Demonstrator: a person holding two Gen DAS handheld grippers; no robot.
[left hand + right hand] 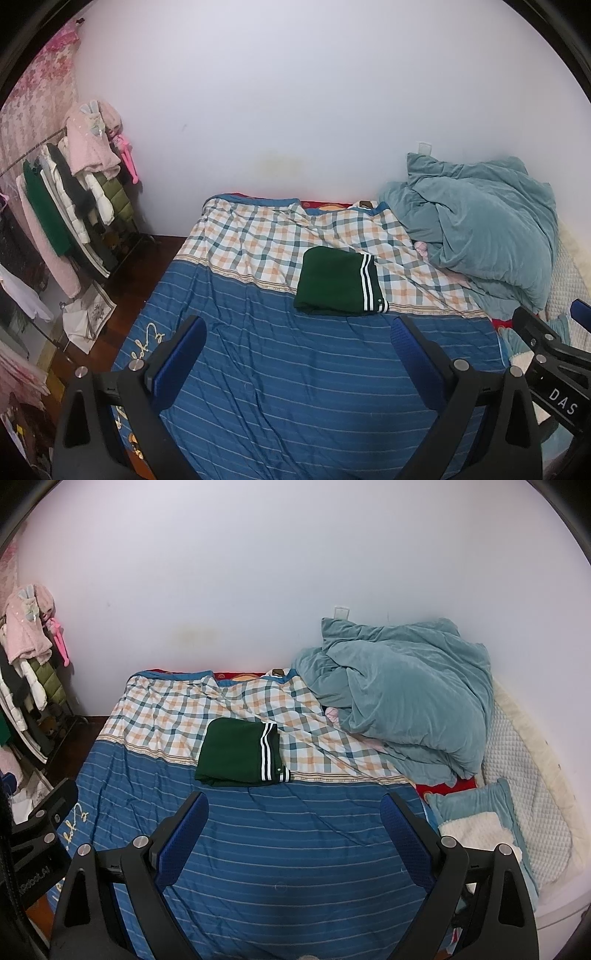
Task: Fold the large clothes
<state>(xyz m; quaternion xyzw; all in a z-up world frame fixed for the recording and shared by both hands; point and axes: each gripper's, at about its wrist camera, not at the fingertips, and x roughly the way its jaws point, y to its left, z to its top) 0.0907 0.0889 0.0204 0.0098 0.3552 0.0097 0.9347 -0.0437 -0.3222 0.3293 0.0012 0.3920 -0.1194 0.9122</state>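
The green garment (338, 282) lies folded in the middle on the bed (280, 369); this fold looks done. Left gripper (297, 350) and right gripper (293, 825) have fingers wide apart, holding nothing. Next: find more clothes.

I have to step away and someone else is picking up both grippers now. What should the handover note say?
Left gripper: open, empty, above the blue striped bedspread.
Right gripper: open, empty, same height beside it.
Green garment with white stripes: lies folded into a compact rectangle mid-bed, across the seam between stripes and plaid.
Done: this piece looks fully folded.
Left: no other loose garment on the bed; the teal duvet is bunched at the head.
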